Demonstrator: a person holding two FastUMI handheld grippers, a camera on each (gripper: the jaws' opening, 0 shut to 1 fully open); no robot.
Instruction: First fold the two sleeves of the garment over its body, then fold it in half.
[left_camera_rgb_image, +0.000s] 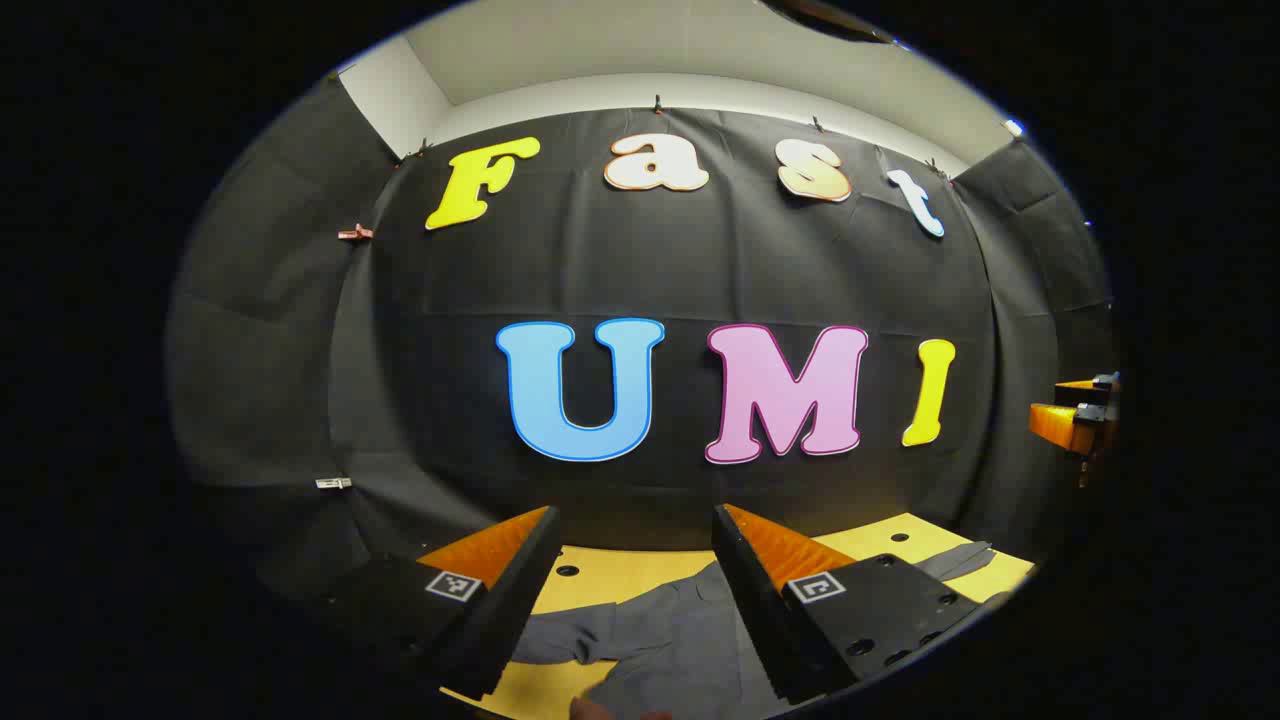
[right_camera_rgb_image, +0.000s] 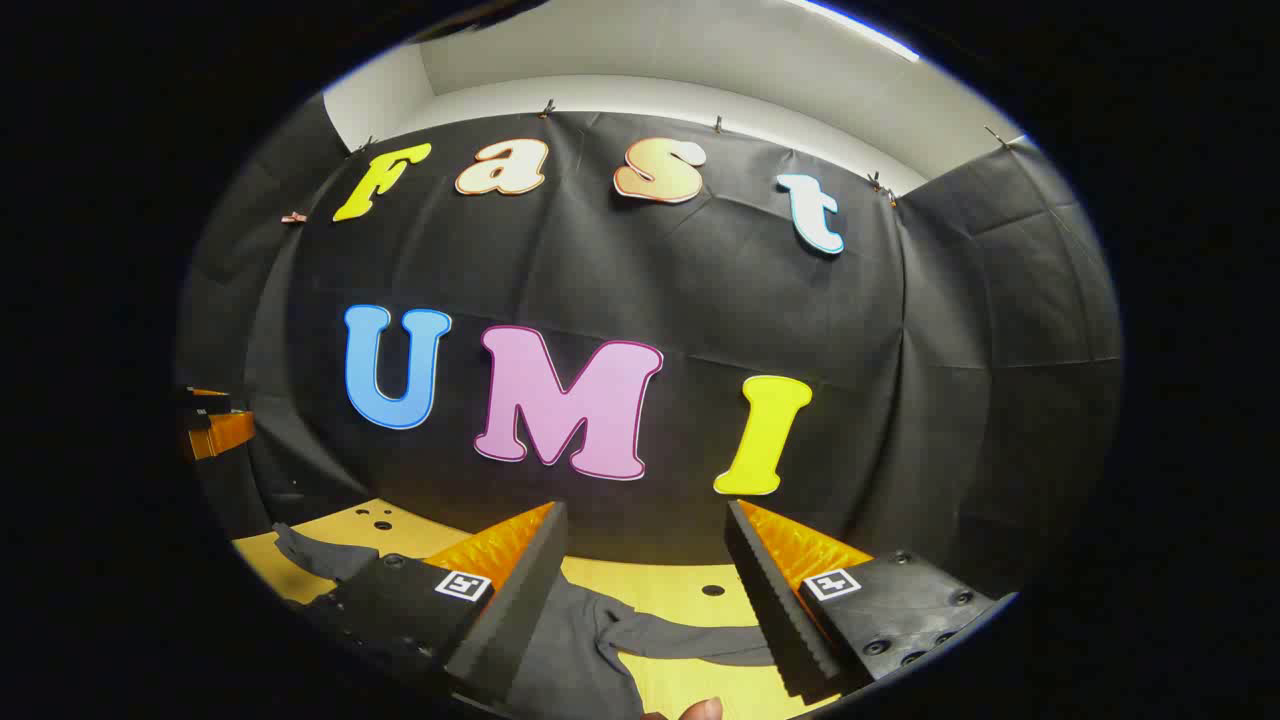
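Observation:
A grey garment (left_camera_rgb_image: 660, 640) lies spread on a yellow table (left_camera_rgb_image: 620, 572), low in the left gripper view. My left gripper (left_camera_rgb_image: 635, 520) is held above it, open, with nothing between its fingers. In the right gripper view the same grey garment (right_camera_rgb_image: 580, 650) lies below, with one sleeve (right_camera_rgb_image: 690, 636) stretched to the right and another part (right_camera_rgb_image: 310, 552) reaching left. My right gripper (right_camera_rgb_image: 645, 515) hovers above it, open and empty. At the right edge of the left gripper view the other gripper (left_camera_rgb_image: 1075, 420) shows, and at the left edge of the right gripper view the other gripper (right_camera_rgb_image: 215, 425) shows.
The yellow table (right_camera_rgb_image: 690, 580) has small round holes in its top. Black cloth walls close the booth behind and on both sides. A fingertip (right_camera_rgb_image: 700, 710) shows at the bottom edge of the right gripper view.

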